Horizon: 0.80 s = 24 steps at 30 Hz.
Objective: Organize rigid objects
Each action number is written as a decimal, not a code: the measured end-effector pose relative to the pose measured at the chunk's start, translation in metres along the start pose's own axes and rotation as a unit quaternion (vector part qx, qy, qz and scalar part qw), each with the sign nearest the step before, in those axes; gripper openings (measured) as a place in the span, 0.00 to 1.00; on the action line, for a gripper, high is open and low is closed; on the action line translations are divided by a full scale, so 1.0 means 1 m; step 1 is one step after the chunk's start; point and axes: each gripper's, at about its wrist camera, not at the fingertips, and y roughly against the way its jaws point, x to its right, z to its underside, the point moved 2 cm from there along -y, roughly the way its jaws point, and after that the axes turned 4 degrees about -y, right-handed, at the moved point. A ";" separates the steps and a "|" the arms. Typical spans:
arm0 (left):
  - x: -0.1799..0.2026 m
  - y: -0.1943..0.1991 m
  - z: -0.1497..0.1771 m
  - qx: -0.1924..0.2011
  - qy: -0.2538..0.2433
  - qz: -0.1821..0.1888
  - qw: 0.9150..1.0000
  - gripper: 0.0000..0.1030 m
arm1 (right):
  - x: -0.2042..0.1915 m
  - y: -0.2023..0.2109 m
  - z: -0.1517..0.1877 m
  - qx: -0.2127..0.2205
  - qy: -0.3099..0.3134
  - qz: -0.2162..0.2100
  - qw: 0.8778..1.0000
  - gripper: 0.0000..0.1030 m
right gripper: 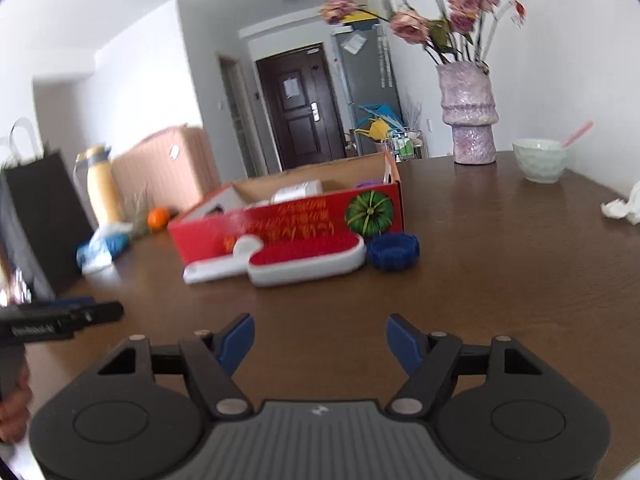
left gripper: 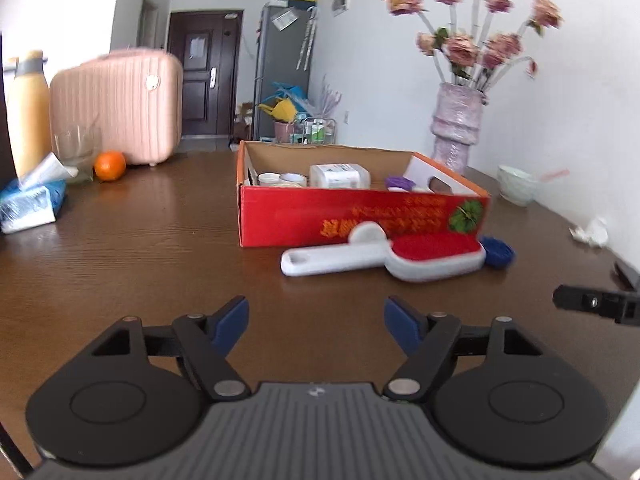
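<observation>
A red cardboard box (left gripper: 360,216) (right gripper: 288,220) stands on the brown table and holds small jars, a white bottle and a purple lid. In front of it lie a white lint brush with a red pad (left gripper: 384,258) (right gripper: 280,264) and a blue ribbed cap (left gripper: 498,254) (right gripper: 394,252). My left gripper (left gripper: 316,322) hovers over bare table short of the brush, open, nothing between its blue pads. My right gripper (right gripper: 320,340) is also open and empty, short of the brush. Each gripper shows at the edge of the other's view.
An orange (left gripper: 110,166), a glass (left gripper: 78,148), a tissue pack (left gripper: 32,204), a yellow bottle (left gripper: 26,116) and a pink suitcase (left gripper: 120,108) stand at the left. A vase of flowers (left gripper: 458,124), a white bowl (left gripper: 516,184) and crumpled tissue (left gripper: 590,234) are at the right.
</observation>
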 end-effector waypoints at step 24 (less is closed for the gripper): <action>-0.045 -0.106 -0.024 -0.047 0.132 0.025 0.990 0.45 | 0.033 -0.159 -0.058 -0.021 -0.118 -0.006 0.993 0.42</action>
